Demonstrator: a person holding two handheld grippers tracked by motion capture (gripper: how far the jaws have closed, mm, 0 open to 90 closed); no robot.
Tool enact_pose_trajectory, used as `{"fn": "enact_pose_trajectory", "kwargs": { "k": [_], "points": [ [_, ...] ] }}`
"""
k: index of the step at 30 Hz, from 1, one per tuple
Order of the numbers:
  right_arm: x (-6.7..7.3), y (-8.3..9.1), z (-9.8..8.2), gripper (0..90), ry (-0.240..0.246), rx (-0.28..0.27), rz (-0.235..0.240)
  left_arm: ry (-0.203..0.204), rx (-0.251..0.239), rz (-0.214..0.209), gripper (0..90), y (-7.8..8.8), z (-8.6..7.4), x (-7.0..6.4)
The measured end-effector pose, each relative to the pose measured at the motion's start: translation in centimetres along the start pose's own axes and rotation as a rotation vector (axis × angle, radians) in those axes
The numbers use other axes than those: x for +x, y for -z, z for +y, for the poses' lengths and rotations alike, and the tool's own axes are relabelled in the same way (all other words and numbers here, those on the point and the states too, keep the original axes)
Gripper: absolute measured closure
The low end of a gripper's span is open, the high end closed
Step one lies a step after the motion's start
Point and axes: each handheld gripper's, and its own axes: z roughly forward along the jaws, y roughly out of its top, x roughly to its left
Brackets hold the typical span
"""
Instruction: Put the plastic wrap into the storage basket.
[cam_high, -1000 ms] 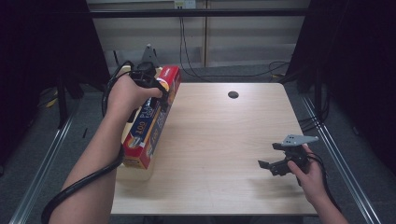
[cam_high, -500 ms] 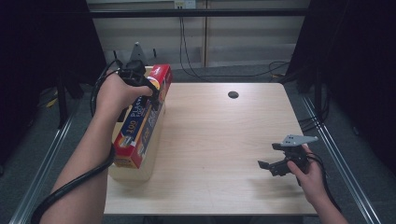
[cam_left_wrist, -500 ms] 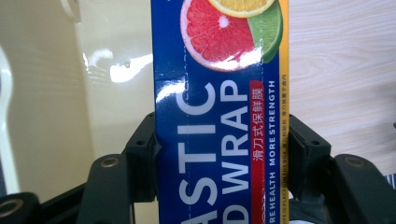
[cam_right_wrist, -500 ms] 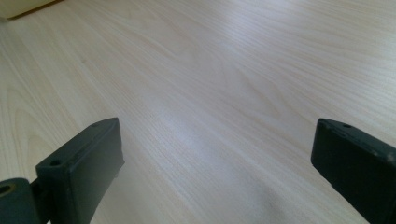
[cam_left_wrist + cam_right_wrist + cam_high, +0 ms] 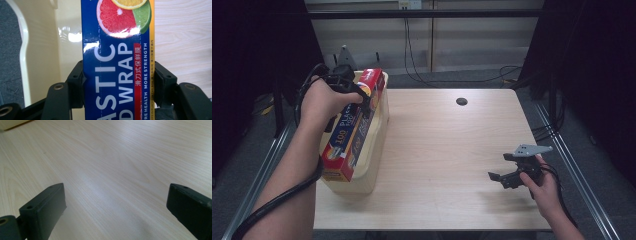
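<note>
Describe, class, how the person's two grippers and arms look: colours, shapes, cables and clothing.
Both grippers are black, each with two blocky jaws. The right gripper carries a grey three-cornered plate on top. A thick black cable trails from the left gripper along the forearm. Both forearms are bare, with no sleeves showing.

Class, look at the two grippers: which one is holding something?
The left gripper: its jaws clamp a plastic wrap box over the cream bin. The right gripper is open, holding nothing.

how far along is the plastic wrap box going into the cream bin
Done: the left gripper is clamped on the plastic wrap box. In hand: the box is held tilted over the cream bin, one end down inside. Left: lowering and releasing it. The right gripper rests open over the table.
</note>
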Motion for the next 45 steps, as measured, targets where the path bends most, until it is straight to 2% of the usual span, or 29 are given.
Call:
{"fn": "enact_pose_trajectory", "kwargs": {
  "k": [15,17,30,34,45],
  "points": [
    [0.0,-0.1,0.0,2.0,0.007,0.001,0.007,0.019,0.0,0.014,40.6,0.2,-0.7,1.5],
    [0.0,-0.1,0.0,2.0,0.008,0.003,0.007,0.029,-0.005,0.015,40.6,0.1,-0.8,1.6],
    [0.1,0.0,0.0,2.0,0.008,-0.001,0.002,0.024,0.009,0.017,40.6,-1.0,-1.2,2.3],
    [0.1,0.0,0.1,2.0,0.01,-0.002,0.001,0.037,0.009,0.011,40.6,-1.6,-1.4,2.5],
    [0.2,0.0,0.0,2.0,0.009,-0.002,-0.002,0.036,0.035,0.002,40.6,-2.8,-1.9,2.9]
  ]
}}
